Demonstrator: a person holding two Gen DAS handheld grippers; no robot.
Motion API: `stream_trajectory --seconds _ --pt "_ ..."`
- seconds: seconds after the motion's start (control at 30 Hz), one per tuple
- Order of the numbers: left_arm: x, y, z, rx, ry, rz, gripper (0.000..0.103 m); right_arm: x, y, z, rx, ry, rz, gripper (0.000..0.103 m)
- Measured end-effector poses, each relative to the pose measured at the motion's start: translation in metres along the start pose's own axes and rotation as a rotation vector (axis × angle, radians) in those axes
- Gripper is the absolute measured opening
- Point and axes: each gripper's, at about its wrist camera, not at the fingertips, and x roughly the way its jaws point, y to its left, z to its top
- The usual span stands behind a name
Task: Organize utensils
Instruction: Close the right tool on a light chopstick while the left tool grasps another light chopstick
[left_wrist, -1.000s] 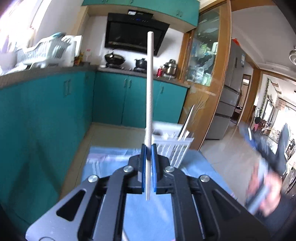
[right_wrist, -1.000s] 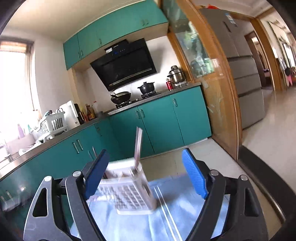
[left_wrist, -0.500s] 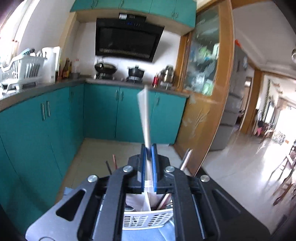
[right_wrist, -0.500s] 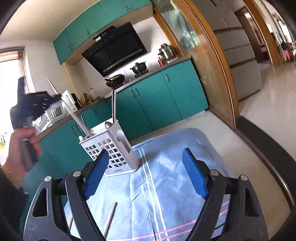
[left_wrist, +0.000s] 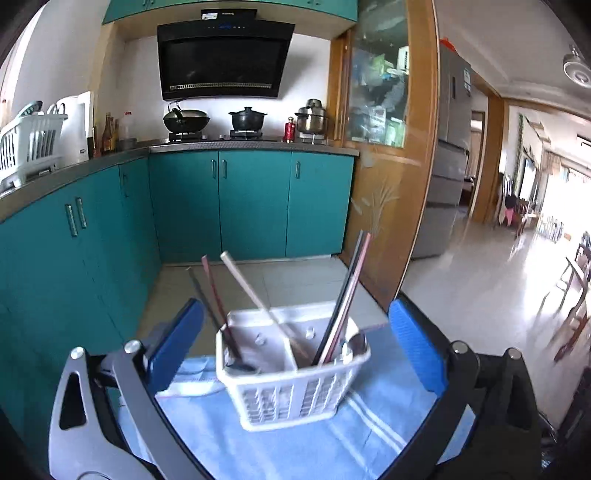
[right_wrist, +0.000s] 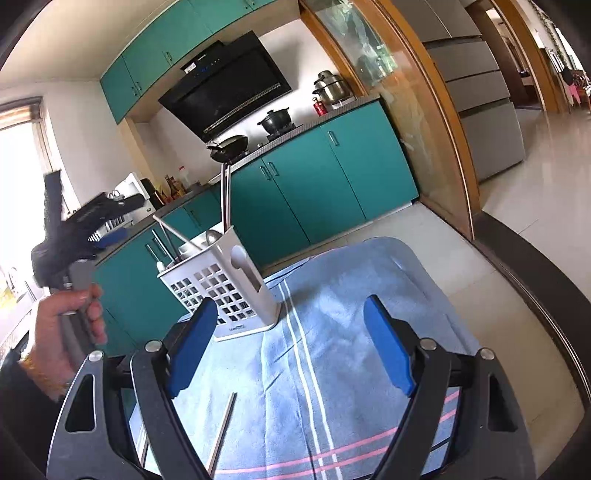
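Note:
A white slotted utensil caddy (left_wrist: 291, 395) stands on a blue towel (left_wrist: 295, 450). Inside it lean a white chopstick (left_wrist: 247, 284), a dark and red pair (left_wrist: 212, 291) on the left, another dark pair (left_wrist: 347, 295) and a spoon (left_wrist: 354, 347) on the right. My left gripper (left_wrist: 295, 306) hovers just before the caddy, its jaws opening wide with nothing pressed between them. The right gripper (right_wrist: 291, 304) stands open and empty over the towel, nearer than the caddy (right_wrist: 221, 288). One loose chopstick (right_wrist: 223, 432) lies on the towel below its left finger.
A person's hand (right_wrist: 70, 317) holds the left gripper's handle at the left of the right wrist view. The table's dark rim (right_wrist: 535, 280) curves along the right. Teal cabinets (left_wrist: 251, 206) and tiled floor lie beyond the table.
The left gripper carried the white chopstick over the caddy and let it go; the chopstick now leans inside. The right gripper sank toward the towel, still open.

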Motion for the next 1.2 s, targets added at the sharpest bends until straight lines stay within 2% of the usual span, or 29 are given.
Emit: stream_trajectory --seconds 0.13,0.2,0.23,0.27,0.3,0.37,0.47,0.6,0.63,0.67,0.7,0.77,0.83,0.87,0.9,0.97,1.0,1.03,1.1,1.2 --pt "-0.066 0.018 -0.035 -0.025 0.035 0.065 0.099 0.002 0.021 -0.011 -0.088 0.055 0.002 0.08" --pt "-0.087 0.033 -0.067 -0.039 0.122 0.121 0.099 0.01 0.043 -0.024 -0.176 0.142 -0.022 0.08" --pt "-0.094 0.043 -0.09 -0.047 0.193 0.171 0.099 0.016 0.052 -0.03 -0.212 0.185 -0.049 0.08" --pt "-0.096 0.054 -0.114 -0.068 0.271 0.193 0.099 0.027 0.066 -0.043 -0.261 0.274 -0.08 0.079" --pt "-0.097 0.062 -0.131 -0.092 0.321 0.202 0.099 0.033 0.074 -0.052 -0.283 0.326 -0.085 0.077" --pt "-0.093 0.085 -0.176 -0.167 0.427 0.221 0.099 0.047 0.1 -0.082 -0.362 0.434 -0.111 0.061" --pt "-0.085 0.094 -0.216 -0.186 0.517 0.25 0.097 0.061 0.127 -0.122 -0.433 0.533 -0.145 0.05" --pt "-0.077 0.083 -0.239 -0.146 0.558 0.233 0.093 0.072 0.139 -0.154 -0.47 0.617 -0.201 0.044" --pt "-0.073 0.079 -0.243 -0.135 0.571 0.233 0.091 0.07 0.142 -0.156 -0.482 0.6 -0.22 0.043" --pt "-0.066 0.076 -0.248 -0.12 0.603 0.24 0.085 0.07 0.144 -0.158 -0.491 0.594 -0.232 0.039" --pt "-0.054 0.078 -0.254 -0.126 0.651 0.244 0.08 0.07 0.146 -0.159 -0.494 0.601 -0.233 0.035" --pt "-0.047 0.082 -0.252 -0.145 0.641 0.251 0.082 0.072 0.154 -0.16 -0.51 0.64 -0.208 0.01" --pt "-0.038 0.083 -0.25 -0.145 0.66 0.234 0.079 0.076 0.163 -0.162 -0.541 0.665 -0.214 0.008" --pt "-0.036 0.083 -0.249 -0.138 0.66 0.224 0.072 0.076 0.164 -0.162 -0.546 0.669 -0.213 0.007" --pt "-0.034 0.083 -0.247 -0.131 0.654 0.215 0.048 0.077 0.163 -0.161 -0.535 0.675 -0.207 0.006" --pt "-0.033 0.089 -0.242 -0.134 0.635 0.199 0.008 0.077 0.155 -0.155 -0.466 0.696 -0.168 0.005" --pt "-0.033 0.093 -0.244 -0.166 0.639 0.143 0.006 0.076 0.15 -0.15 -0.422 0.711 -0.141 0.005" --pt "-0.033 0.094 -0.243 -0.17 0.638 0.123 0.006 0.072 0.145 -0.147 -0.401 0.704 -0.13 0.005" --pt "-0.037 0.095 -0.24 -0.168 0.619 0.129 0.005 0.059 0.143 -0.135 -0.391 0.653 -0.103 0.005" --pt "-0.051 0.102 -0.233 -0.231 0.545 0.094 0.005 0.04 0.144 -0.116 -0.374 0.59 -0.031 0.005"
